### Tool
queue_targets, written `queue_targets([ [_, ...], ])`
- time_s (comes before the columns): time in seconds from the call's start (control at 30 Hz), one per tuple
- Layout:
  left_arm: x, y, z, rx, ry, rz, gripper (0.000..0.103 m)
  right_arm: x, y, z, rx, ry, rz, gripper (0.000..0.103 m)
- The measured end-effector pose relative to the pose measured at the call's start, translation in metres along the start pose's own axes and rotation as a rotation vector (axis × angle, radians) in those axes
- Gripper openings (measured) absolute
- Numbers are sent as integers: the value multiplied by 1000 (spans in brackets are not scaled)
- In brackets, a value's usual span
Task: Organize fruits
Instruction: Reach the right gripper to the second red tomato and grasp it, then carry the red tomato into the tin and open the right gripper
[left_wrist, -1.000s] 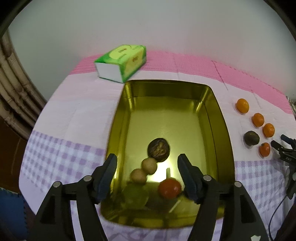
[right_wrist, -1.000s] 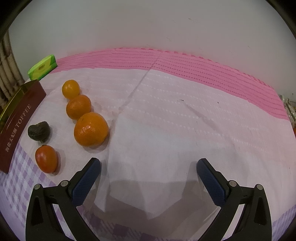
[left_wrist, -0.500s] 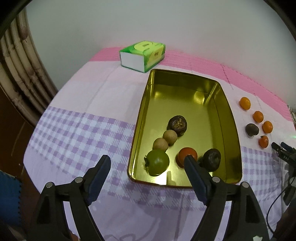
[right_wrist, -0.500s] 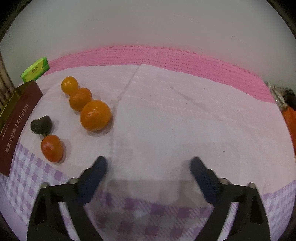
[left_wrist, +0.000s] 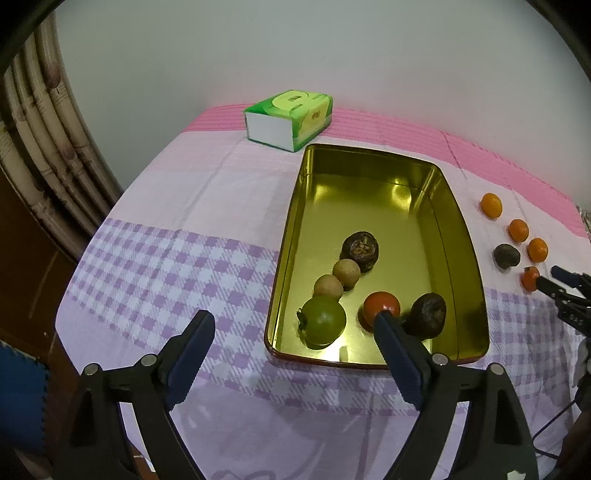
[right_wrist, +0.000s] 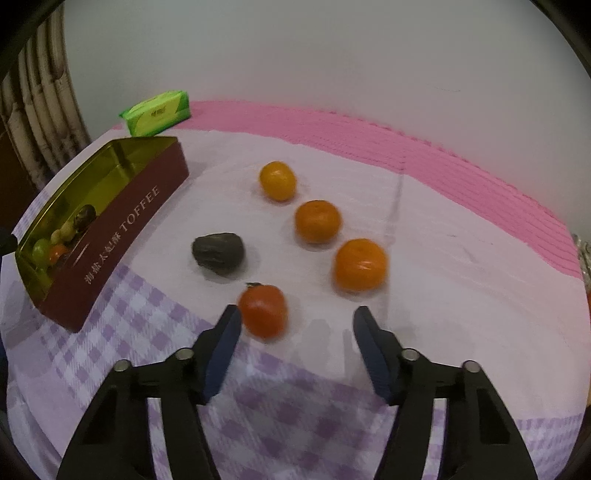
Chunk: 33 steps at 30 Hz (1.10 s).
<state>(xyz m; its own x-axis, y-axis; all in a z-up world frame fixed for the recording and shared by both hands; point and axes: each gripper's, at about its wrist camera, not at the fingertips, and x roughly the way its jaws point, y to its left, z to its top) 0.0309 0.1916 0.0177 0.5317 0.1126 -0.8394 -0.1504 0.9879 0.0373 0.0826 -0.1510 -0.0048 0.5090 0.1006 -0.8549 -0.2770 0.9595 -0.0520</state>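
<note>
Fruits lie in two groups on the tablecloth (left_wrist: 177, 221). Six sit in the tin (left_wrist: 466, 236): a green fruit (left_wrist: 324, 321), two tan balls (left_wrist: 327, 287) in a line with it, a dark wrinkled fruit (left_wrist: 359, 250) beyond them, a red tomato (left_wrist: 381, 305) and a second dark fruit (left_wrist: 428, 314) near the right wall. The left gripper's right finger covers the lower edge of that tomato and part of the dark fruit beside it. In the right wrist view the tin's (right_wrist: 122, 221) contents show only as small blurred blobs over its rim.

Five more lie loose to the right of the tin: three oranges in a diagonal row, the far orange (right_wrist: 277, 181), the middle orange (right_wrist: 317, 220) and the near orange (right_wrist: 360, 264), plus a dark lump (right_wrist: 218, 253) and a red-orange tomato (right_wrist: 263, 311). The near orange is slightly smeared by blur.

The right gripper (right_wrist: 297, 321) hovers low with its fingers spread wide; the tomato sits just inside its left finger, whether touching it I cannot tell. In the left wrist view only that gripper's tips (left_wrist: 565, 284) show, at the frame edge, hiding part of the tomato (left_wrist: 530, 277).

The left gripper (left_wrist: 293, 332) is spread wide and holds nothing, before the tin's near end.

A green tissue pack (left_wrist: 290, 120) lies beyond the tin.
</note>
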Motion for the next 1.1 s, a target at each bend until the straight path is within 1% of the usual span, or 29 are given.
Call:
queue_targets([
  [0.1,1,3,0,-10,-2,1,87,10,12,6,-8,16,-2,57],
  [0.13,1,5,0,-16,1,4,87,11,10,4,-7,21,-2,56],
  [0.23,3,8,0,-31,4,6,87,17,13,5,-10,38,-1,48],
  [0.37,3,12,1,-51,6,3,87,26,15,4,-11,61,7,33],
  [0.53,4,17,2,-70,11,10,87,26,17,2,-6,60,-3,33],
  [0.63,5,21,2,-85,18,16,89,25,19,3,-9,62,-2,32],
  [0.77,3,27,4,-112,10,15,92,13,26,14,-6,26,16,32],
  [0.93,3,38,5,-160,13,31,94,-10,57,40,-50,-42,91,32],
  [1.1,1,54,5,-235,8,47,94,-15,108,62,-119,-65,192,32],
])
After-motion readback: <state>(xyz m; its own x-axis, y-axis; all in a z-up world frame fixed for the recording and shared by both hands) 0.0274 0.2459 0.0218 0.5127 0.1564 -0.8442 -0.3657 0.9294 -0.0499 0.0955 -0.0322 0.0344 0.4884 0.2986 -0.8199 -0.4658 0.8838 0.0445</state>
